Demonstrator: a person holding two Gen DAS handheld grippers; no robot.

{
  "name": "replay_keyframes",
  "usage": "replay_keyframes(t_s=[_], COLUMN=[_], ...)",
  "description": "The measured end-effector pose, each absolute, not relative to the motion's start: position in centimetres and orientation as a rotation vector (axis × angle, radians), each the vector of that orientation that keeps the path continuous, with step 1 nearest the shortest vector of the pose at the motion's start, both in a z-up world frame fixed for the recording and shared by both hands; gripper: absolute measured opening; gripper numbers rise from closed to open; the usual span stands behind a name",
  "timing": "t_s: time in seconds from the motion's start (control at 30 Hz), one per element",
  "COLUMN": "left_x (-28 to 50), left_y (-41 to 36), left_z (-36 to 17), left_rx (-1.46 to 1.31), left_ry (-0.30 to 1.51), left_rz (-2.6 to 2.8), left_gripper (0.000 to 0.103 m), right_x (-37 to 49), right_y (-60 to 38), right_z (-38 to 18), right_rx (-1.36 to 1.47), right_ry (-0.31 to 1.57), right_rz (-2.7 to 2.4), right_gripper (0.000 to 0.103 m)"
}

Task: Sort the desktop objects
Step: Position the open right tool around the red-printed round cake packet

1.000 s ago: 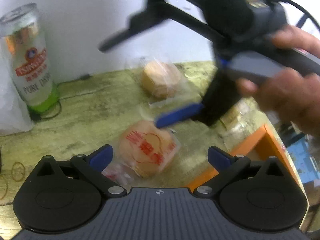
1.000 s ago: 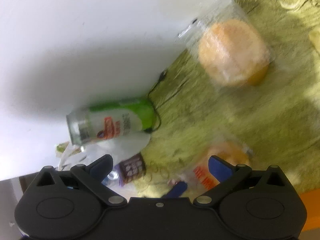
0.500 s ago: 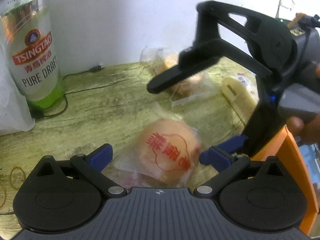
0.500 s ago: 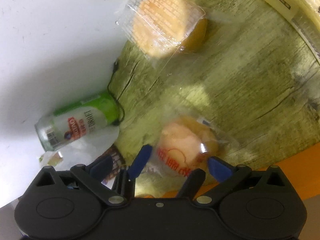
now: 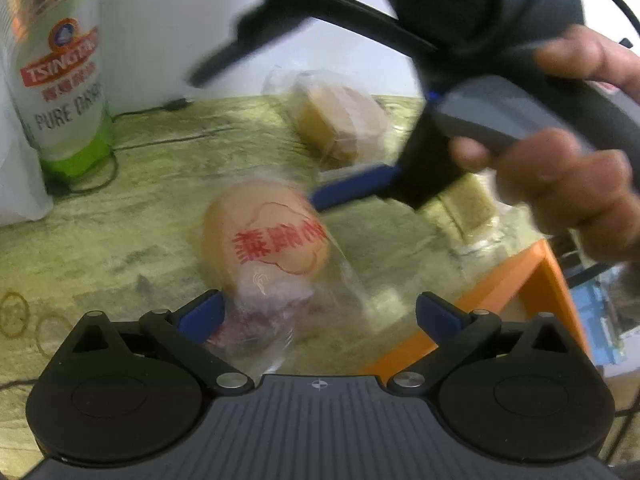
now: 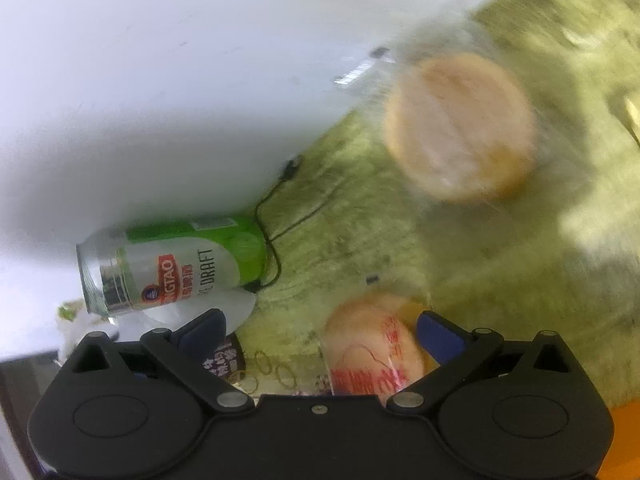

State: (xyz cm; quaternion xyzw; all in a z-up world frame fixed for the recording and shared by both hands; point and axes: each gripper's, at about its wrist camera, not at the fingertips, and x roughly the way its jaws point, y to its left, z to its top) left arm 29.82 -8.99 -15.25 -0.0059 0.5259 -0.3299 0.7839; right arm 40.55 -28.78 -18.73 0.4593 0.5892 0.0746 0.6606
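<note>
The left tongs [image 5: 318,312] stand wide apart, low over the desk [image 5: 160,168], and nothing is clamped between them. A wrapped bun with red print [image 5: 268,240] lies on the desk just ahead of them, nearer the left fingertip [image 5: 200,314]; its clear wrapper reaches back toward that tip, though blur hides whether they touch.

The right tongs [image 6: 320,330] are also spread apart and empty. In the left wrist view they [image 5: 352,186] hang above the desk on the right, gripped by a hand [image 5: 560,184], with 1 blue finger [image 5: 352,186] pointing toward the printed bun and a black finger higher up. From the right wrist view the same printed bun [image 6: 372,348] sits close in front, beside the right-hand tip.

A 2nd wrapped bun [image 5: 340,120] lies farther back on the desk, near the white wall [image 5: 180,20], well apart from the 1st. A green and white beer can [image 5: 60,80] stands upright at the left by the wall, with a thin black cable [image 5: 152,108] running past its base. An orange tray edge [image 5: 512,280] shows at the right, and a few rubber bands [image 5: 16,314] lie on the desk at the left.
</note>
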Motion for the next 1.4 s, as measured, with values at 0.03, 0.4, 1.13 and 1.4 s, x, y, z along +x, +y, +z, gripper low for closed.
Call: replay_keyframes(t_s=[0.03,0.4,1.13,1.4], left_x=[29.7,28.2,32.1,29.9], left_y=[-9.2,-10.5,-10.5,-10.5], left_z=[-15.2,-12.8,-15.6,-14.8], left_rx=[-0.022,0.015,0.000,0.011], left_ry=[1.142,1.042,1.058,1.085], left_rz=[-0.728,-0.801,-0.645,-0.684], left_gripper=[0.102,0.102,0.102,0.102], right_x=[40.8,40.5,38.0,38.3], right_y=[-28.5,-29.5,-32.5,-33.2], right_z=[-18.5,-15.7,-20.6,-19.8], right_rx=[1.016,0.983,1.216,1.142], right_ry=[1.322,1.257,1.418,1.377], right_rz=[0.186,0.326,0.117,0.142], right_gripper=[0.103,0.103,0.103,0.103])
